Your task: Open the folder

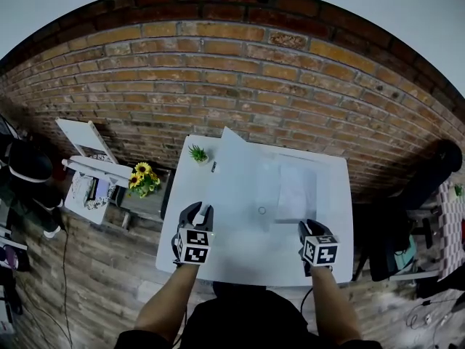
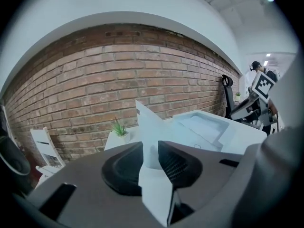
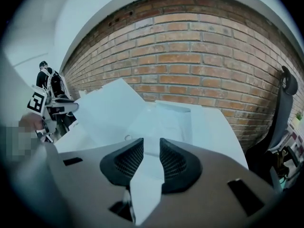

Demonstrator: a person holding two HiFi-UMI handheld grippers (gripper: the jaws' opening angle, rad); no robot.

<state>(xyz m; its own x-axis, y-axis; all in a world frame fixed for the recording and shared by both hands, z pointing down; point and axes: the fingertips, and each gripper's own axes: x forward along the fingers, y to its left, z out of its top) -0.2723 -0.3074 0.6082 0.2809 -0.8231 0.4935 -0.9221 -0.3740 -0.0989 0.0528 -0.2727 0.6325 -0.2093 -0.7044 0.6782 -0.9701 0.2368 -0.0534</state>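
At the far left a bunch of sunflowers (image 1: 143, 177) is seen on a low side table, and a small potted plant (image 1: 197, 153) is set on the back left corner of the white table (image 1: 336, 224). The left gripper (image 1: 201, 214) is closed narrowly on the front cover (image 1: 234, 171), which is held raised and tilted. The folder (image 1: 294, 189) is laid flat at the table's middle. The right gripper (image 1: 314, 228) is held at the near right edge, its jaws narrowly parted with nothing gripped.
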